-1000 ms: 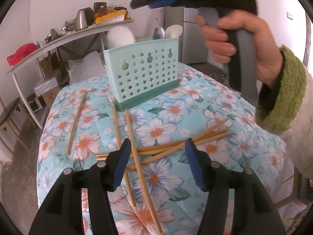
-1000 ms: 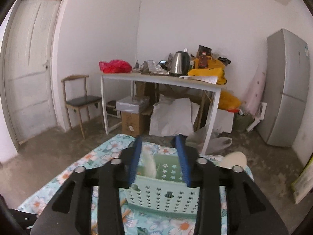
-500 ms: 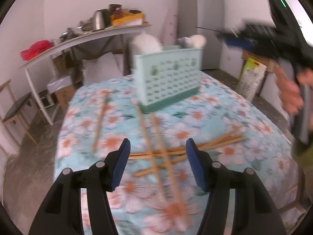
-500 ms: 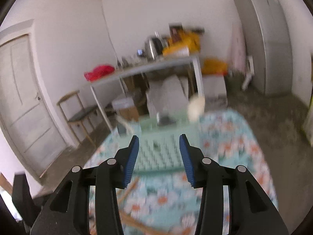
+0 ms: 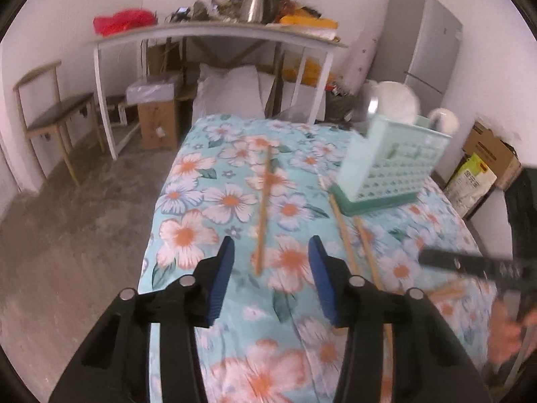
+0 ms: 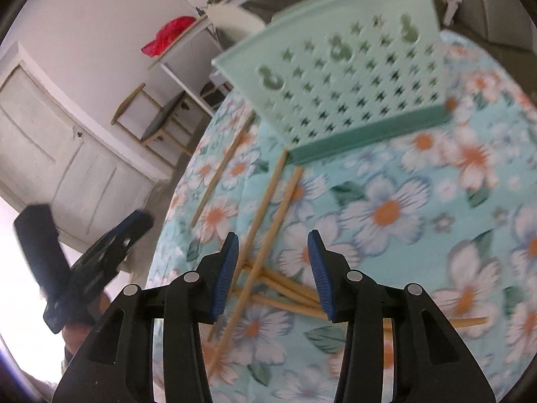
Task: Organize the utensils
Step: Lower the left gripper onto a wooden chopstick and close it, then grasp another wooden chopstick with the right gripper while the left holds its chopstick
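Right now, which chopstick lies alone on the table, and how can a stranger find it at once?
Start at the flowered tablecloth and find the mint green utensil basket. To the basket's left in the left wrist view, one wooden chopstick lies by itself. The other chopsticks cross in a pile; this one touches none of them.

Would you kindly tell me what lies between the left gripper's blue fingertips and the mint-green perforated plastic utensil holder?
In the left wrist view, only the floral tablecloth and wooden chopsticks lie between the left gripper, whose jaws are closing empty, and the utensil holder.
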`<act>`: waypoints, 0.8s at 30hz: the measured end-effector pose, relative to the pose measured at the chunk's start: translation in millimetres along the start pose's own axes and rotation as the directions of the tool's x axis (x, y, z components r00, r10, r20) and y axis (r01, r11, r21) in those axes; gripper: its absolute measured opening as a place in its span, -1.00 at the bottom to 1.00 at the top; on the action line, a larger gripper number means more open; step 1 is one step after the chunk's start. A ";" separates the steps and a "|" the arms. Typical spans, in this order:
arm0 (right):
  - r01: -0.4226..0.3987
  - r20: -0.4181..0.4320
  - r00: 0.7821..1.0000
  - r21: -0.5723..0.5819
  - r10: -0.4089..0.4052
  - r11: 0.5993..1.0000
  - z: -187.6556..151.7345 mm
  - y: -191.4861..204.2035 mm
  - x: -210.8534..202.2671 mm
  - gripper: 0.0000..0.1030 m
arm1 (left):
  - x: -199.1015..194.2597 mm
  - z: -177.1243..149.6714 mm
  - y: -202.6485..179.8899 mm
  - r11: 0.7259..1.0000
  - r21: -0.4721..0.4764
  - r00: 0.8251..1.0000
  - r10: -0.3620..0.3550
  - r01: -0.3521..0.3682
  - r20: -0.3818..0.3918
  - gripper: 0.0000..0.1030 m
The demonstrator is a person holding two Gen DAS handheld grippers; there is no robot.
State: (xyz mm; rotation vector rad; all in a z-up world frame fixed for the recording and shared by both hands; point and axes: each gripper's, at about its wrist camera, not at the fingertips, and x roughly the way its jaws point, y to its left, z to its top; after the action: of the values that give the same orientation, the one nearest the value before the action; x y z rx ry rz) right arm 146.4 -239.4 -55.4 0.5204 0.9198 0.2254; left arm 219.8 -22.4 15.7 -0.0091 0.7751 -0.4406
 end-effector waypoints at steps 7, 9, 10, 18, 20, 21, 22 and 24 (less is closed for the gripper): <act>0.001 -0.039 0.999 0.092 0.003 0.996 2.1 -2.6 29.2 -0.19 | 68.0 22.4 6.6 1.000 0.001 0.991 0.007 -0.007 -0.130 -0.47; -0.004 -0.046 0.999 0.122 0.009 0.992 0.7 -7.1 35.6 -0.29 | 86.5 20.6 7.3 1.000 -0.006 0.983 0.014 -0.015 -0.181 -0.69; -0.011 -0.050 0.999 0.136 0.018 0.991 0.6 -7.7 39.3 -0.31 | 92.6 18.8 8.5 1.000 -0.012 0.980 0.015 -0.018 -0.196 -0.75; -0.003 -0.047 0.999 0.140 0.010 0.990 2.7 -5.5 58.3 -0.85 | 81.3 1.4 12.2 0.999 -0.048 0.980 0.011 -0.021 -0.199 -0.89; 0.004 -0.039 0.999 0.127 0.001 0.992 1.9 -2.1 58.0 -0.87 | 71.1 -4.0 9.2 0.999 -0.050 0.980 0.005 -0.015 -0.199 -0.89; 0.002 -0.036 0.999 0.120 0.002 0.993 0.8 0.1 56.5 -0.90 | 64.9 -7.3 7.9 0.998 -0.055 0.980 -0.001 -0.010 -0.198 -0.89; 0.005 -0.032 0.999 0.114 -0.002 0.993 -0.8 3.0 54.5 -0.92 | 56.0 -12.0 7.1 0.998 -0.067 0.981 -0.013 0.000 -0.193 -0.89; 0.008 -0.024 1.000 0.105 -0.005 0.994 -3.3 3.9 48.2 -0.92 | 36.3 -21.6 7.2 0.994 -0.105 0.983 -0.046 0.028 -0.175 -0.89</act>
State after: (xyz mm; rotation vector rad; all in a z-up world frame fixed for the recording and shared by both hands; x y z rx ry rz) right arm 172.5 -215.6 -88.6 0.6128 0.9599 0.1784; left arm 230.6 -26.6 -25.5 -0.0812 0.9737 -0.4408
